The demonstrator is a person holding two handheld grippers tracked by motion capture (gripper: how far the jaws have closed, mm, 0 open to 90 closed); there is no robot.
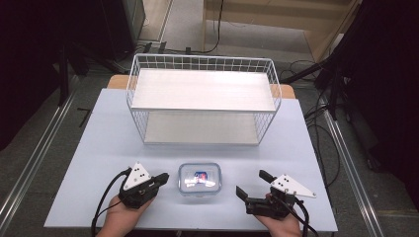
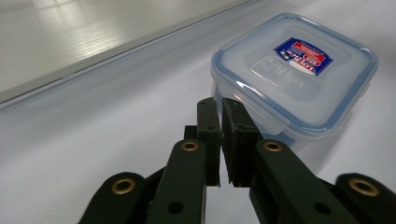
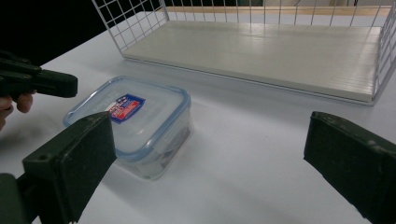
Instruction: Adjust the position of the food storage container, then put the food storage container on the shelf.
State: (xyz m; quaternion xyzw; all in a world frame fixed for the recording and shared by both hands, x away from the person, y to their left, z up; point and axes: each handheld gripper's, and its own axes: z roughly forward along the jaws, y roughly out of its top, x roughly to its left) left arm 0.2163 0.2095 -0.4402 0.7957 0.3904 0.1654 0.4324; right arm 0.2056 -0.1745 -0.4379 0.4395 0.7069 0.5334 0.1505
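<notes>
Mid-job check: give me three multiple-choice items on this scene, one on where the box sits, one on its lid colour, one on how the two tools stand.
1. Where is the box?
A. on the rack's top shelf
B. on the table between the two tools
C. inside the rack's lower shelf

2. What colour is the lid's rim?
A. blue
B. red
C. green

3. How do the tools stand?
A. both wide open
B. left tool shut, right tool open
C. left open, right shut

Answers: 1 B, the high view shows it on the table in front of the rack. 2 A, blue edging shows around the clear lid. 3 B, left jaws meet with nothing between; right jaws stand far apart.
</notes>
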